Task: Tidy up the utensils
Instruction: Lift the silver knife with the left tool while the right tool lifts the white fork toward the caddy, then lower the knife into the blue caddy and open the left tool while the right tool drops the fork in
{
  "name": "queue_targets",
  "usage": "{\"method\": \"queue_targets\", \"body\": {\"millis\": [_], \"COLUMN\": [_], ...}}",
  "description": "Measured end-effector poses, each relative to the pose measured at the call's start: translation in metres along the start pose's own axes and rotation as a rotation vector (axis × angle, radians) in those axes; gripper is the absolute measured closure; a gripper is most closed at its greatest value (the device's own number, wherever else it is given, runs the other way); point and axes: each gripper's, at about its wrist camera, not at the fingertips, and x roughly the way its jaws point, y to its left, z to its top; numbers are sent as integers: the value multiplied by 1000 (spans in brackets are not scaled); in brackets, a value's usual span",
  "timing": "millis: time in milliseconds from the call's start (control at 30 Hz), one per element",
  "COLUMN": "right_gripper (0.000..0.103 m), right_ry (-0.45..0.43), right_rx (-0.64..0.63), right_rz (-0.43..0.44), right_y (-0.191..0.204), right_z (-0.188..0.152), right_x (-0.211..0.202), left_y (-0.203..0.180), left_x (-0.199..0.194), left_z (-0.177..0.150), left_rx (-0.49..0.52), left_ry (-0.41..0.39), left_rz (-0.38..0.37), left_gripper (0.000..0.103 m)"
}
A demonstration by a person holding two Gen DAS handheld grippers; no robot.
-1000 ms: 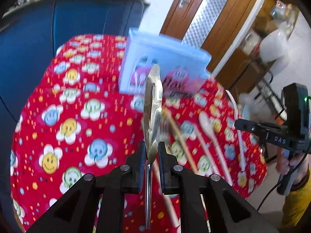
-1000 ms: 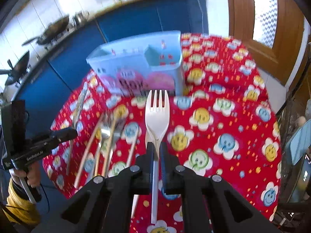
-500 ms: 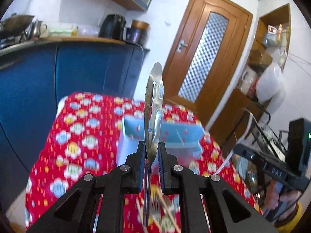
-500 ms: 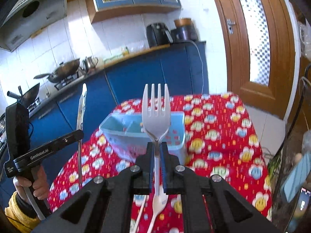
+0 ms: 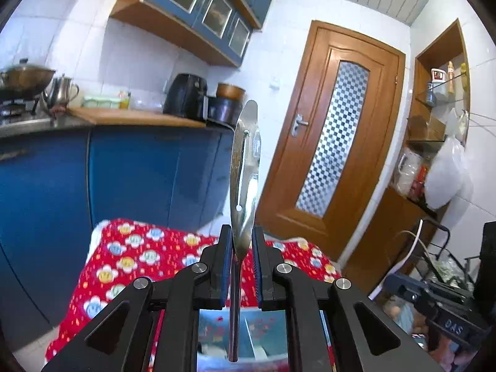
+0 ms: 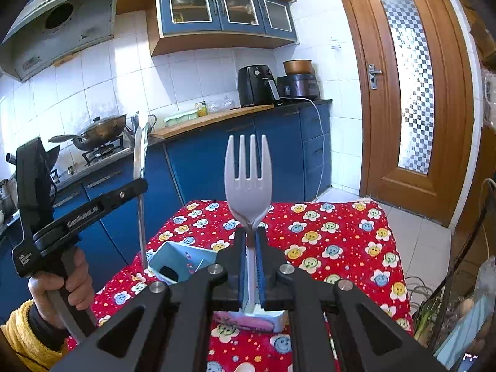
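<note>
Spatula [image 5: 245, 167] upright in left gripper [image 5: 242, 263], fork [image 6: 248, 179] tines-up in right gripper [image 6: 251, 257], both clamped.

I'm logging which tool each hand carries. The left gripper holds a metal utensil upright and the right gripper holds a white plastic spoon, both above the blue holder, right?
Not quite: the right gripper holds a white plastic fork, tines plain in the right wrist view. The rest stands.
</note>
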Motion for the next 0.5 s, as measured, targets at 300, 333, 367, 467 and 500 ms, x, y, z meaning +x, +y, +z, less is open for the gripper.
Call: {"method": "queue_targets", "body": {"millis": [300,333,367,467,500], "right_gripper": [95,95,95,95,95], "right_ry": [82,88,93,123,130], "right_rx": [-51,-57,-58,-43,-42], "right_rz": [-44,-50,-52,-50,-51], "right_y": [-1,-2,-2,-5,-5], "right_z": [-22,-25,-26,-33,-35], "right_x": [43,47,49,60,63], "left_y": [10,13,17,22,23], "left_x": [39,41,43,46,46], "left_z": [-42,-47,-53,-64,-67], "left_rx": [0,-8,-19,-31,-29], "left_ry": [10,17,24,32,31], "left_rz": [59,60,59,55,53], "left_gripper": [91,91,91,91,91]}}
